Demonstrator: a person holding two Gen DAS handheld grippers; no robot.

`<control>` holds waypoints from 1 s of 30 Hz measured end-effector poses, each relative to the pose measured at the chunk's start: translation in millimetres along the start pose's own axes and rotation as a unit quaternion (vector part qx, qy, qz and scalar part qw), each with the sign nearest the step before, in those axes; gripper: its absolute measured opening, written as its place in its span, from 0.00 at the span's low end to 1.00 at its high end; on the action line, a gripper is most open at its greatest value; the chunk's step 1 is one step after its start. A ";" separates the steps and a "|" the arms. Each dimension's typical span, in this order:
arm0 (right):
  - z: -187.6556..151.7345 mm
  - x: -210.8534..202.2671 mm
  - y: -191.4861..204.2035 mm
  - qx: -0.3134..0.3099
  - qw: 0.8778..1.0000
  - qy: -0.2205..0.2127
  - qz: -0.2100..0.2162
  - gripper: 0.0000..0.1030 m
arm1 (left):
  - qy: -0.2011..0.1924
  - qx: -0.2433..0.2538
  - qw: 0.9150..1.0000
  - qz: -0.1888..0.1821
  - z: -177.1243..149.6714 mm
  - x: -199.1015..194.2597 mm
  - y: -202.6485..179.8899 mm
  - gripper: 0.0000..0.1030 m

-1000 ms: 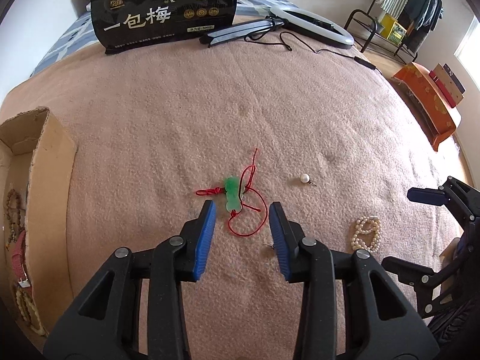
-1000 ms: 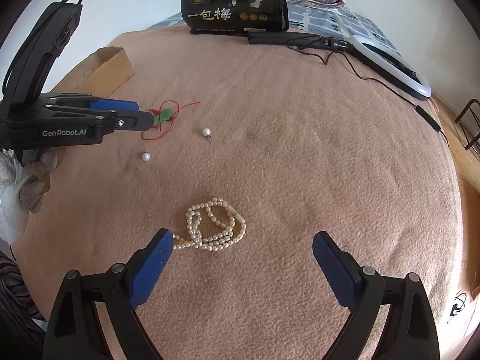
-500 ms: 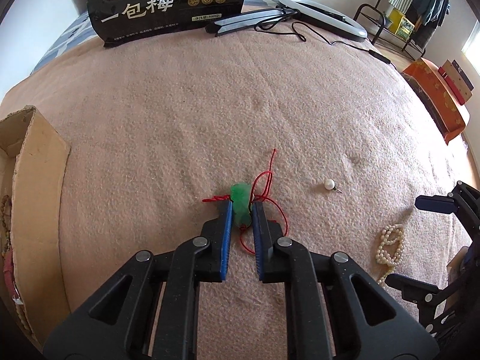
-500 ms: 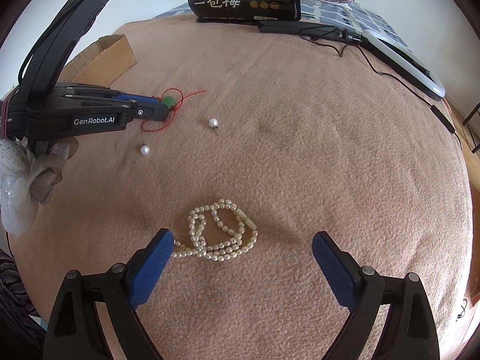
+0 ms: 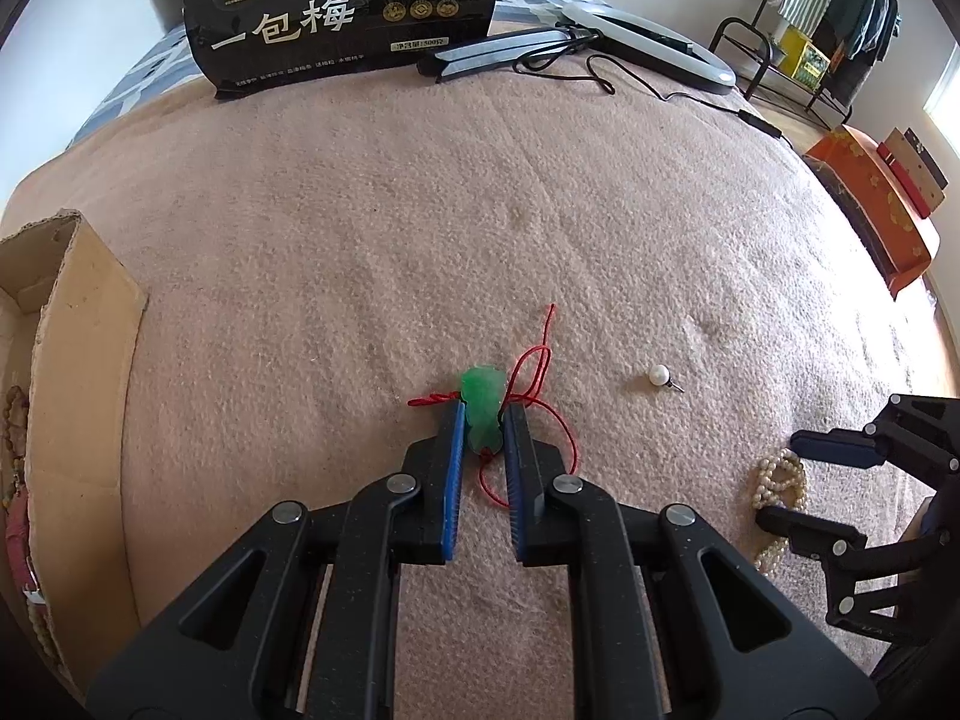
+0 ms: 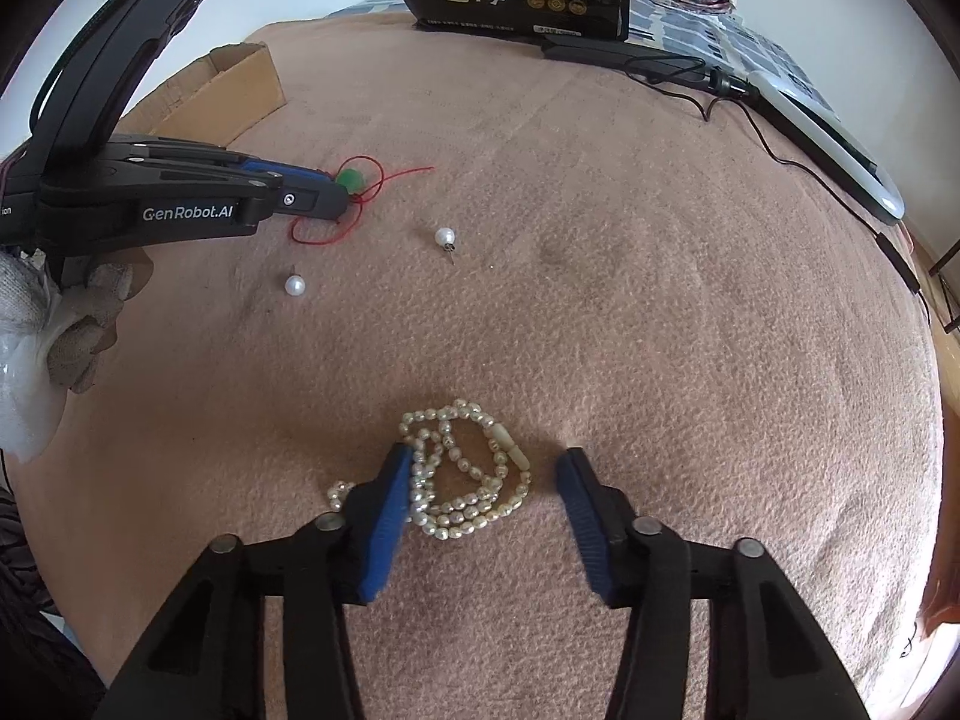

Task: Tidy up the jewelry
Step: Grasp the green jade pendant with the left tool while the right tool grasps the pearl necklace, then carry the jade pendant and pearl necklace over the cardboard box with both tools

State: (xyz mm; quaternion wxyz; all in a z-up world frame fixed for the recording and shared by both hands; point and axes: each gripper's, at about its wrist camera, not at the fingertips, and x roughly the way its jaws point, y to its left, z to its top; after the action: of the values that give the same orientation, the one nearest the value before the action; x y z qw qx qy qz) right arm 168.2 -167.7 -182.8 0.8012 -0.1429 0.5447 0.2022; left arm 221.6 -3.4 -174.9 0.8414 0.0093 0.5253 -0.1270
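Clamping the green pendant (image 5: 482, 402) mid-frame, our left gripper (image 5: 483, 420) pinches its stone, since the red cord (image 5: 534, 372) would slip. Our right gripper (image 6: 483, 477) straddles the pearl necklace (image 6: 462, 468) lower centre, jaws wide, unclosed; cardboard box (image 5: 78, 324) waits left.

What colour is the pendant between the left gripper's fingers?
Green, on a red cord. The pendant shows best in the left wrist view.
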 end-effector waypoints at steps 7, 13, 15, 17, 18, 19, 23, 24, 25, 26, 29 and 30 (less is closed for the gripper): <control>-1.4 -5.8 -2.8 0.007 1.000 -0.003 0.006 0.06 | -0.008 -0.011 1.000 -0.002 -0.2 -10.9 4.5 0.10; -0.5 -14.7 -9.2 0.020 1.000 -0.017 0.004 0.01 | -0.020 -0.019 1.000 -0.005 -0.2 -23.2 9.6 0.10; 0.4 -19.9 -11.2 0.023 0.999 -0.024 0.004 0.01 | -0.025 -0.023 0.999 -0.008 0.1 -29.5 11.2 0.10; 1.0 -25.3 -13.4 0.027 0.999 -0.031 0.004 0.01 | -0.031 -0.027 0.999 -0.011 0.8 -36.5 13.1 0.10; 1.3 -28.2 -14.2 0.029 0.999 -0.035 0.004 0.01 | -0.034 -0.029 0.999 -0.013 1.4 -40.4 13.9 0.10; 1.6 -31.1 -15.2 0.031 0.999 -0.039 0.004 0.01 | -0.038 -0.029 0.999 -0.013 1.9 -44.5 14.3 0.10; 3.3 -44.0 -18.5 0.035 0.998 -0.055 0.001 0.01 | -0.053 -0.032 0.998 -0.017 3.4 -62.8 16.3 0.10; 3.5 -47.5 -19.1 0.036 0.998 -0.060 0.000 0.01 | -0.057 -0.032 0.998 -0.018 3.4 -67.7 16.7 0.10; 3.6 -51.0 -19.9 0.039 0.997 -0.064 0.001 0.01 | -0.061 -0.032 0.997 -0.018 3.6 -72.2 17.0 0.10; 4.8 -54.1 -21.4 0.042 0.997 -0.068 0.002 0.01 | -0.065 -0.033 0.997 -0.019 3.5 -77.0 17.6 0.10; 7.5 -63.0 -23.8 0.047 0.996 -0.080 0.000 0.01 | -0.075 -0.037 0.996 -0.024 3.4 -89.0 20.0 0.10; 7.9 -66.0 -24.2 0.047 0.995 -0.084 -0.002 0.01 | -0.078 -0.039 0.996 -0.025 3.0 -92.7 20.5 0.10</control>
State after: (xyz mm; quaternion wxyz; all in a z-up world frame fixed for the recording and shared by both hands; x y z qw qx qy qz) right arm 164.8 -196.5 -118.3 0.8502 -0.0883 0.4845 0.1860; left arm 190.3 35.0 -93.8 0.8760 -0.0461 0.4627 -0.1280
